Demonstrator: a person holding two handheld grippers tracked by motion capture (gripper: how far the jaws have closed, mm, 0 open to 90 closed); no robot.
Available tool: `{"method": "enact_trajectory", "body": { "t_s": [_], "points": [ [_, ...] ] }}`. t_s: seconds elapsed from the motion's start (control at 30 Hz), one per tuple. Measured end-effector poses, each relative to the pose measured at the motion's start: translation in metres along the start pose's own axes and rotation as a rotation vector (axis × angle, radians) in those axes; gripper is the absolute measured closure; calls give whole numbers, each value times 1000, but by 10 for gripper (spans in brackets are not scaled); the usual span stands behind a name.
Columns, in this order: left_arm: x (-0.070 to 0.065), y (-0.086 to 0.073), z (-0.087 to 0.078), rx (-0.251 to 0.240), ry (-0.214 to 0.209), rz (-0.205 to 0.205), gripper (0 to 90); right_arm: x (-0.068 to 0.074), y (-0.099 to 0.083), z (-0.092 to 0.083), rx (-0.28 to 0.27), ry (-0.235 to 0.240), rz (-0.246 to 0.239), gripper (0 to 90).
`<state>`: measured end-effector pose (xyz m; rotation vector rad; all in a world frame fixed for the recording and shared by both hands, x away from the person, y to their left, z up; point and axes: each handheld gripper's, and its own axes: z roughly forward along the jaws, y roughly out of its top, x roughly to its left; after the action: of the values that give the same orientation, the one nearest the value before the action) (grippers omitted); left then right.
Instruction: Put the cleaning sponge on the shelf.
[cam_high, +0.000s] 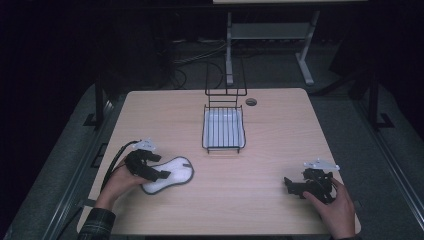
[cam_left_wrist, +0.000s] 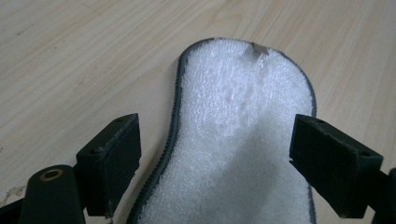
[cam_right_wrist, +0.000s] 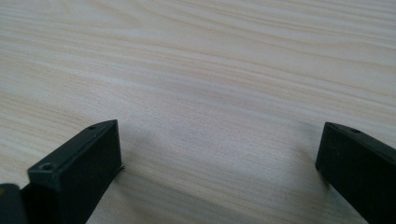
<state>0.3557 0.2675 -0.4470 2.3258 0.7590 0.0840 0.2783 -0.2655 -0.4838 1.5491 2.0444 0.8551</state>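
Left gripper (cam_high: 161, 175) sits at the near-left of the table (cam_high: 280, 150), jaws spread wide over the white fleecy insole (cam_high: 172, 172) with nothing pinched. In the left gripper view one jaw stands off the insole's dark stitched edge on the bare wood, the other above its far side; the insole (cam_left_wrist: 243, 135) lies flat between them, toe end pointing away, a small grey tab near the tip. Whether the pads touch the pile I cannot tell.

Right gripper (cam_high: 296, 186) rests near the near-right corner, jaws likewise apart over bare wood — idle.

A wire rack with a white tray (cam_high: 223, 127) stands toward the far edge at mid-table, well apart from the insole.

Judgement: step in hand is the pick-up of the insole. To do it well:
- lower until both pads bracket the narrow waist, not the broad toe — less span, firmer hold;
- get the outer jaw under or against the stitched rim, since the pile is soft and will compress;
- close slowly; a flat, limp piece may buckle or slide on the smooth wood;
- keep the right one parked unless the insole skids.
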Motion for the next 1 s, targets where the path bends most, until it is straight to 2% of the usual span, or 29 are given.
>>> {"method": "enact_trajectory", "body": {
  "t_s": [0.1, 0.27, 0.37, 0.43, 0.5, 0.57, 0.67, 0.73, 0.77, 0.93, 1.0],
  "points": [
    [0, -2, 5, 26, 0, 13, 144, 0, 0, 0, 0, 0, 0, 0],
    [-2, -3, 8, 25, 9, 20, 136, 0, 0, 0, 0, 0, 1, 0],
    [-6, -2, 9, 44, 19, 59, 133, 0, 0, 0, 0, 0, 0, 0],
    [-7, -2, 9, 49, 20, 69, 132, 0, 0, 0, 0, 0, 1, 0],
    [-8, -2, 10, 57, 15, 71, 130, 0, 0, 0, 0, 0, 1, 0],
    [-7, -3, 12, 58, 4, 52, 131, 0, 0, 0, 0, 0, 0, 0],
    [-6, -4, 13, 53, -6, 44, 134, 0, 0, 0, 0, 0, 1, 0],
    [-7, -3, 12, 53, -11, 51, 147, 0, 0, 0, 0, 0, 2, 0],
    [-7, -3, 11, 54, -17, 64, 201, 0, 0, 0, 0, 0, 0, 0],
    [-8, -3, 10, 57, -24, 79, 243, 0, 0, 0, 0, 0, 1, 0],
    [-9, -3, 9, 57, -26, 72, 300, 0, 0, 0, 0, 0, 1, 0]
  ]
}}
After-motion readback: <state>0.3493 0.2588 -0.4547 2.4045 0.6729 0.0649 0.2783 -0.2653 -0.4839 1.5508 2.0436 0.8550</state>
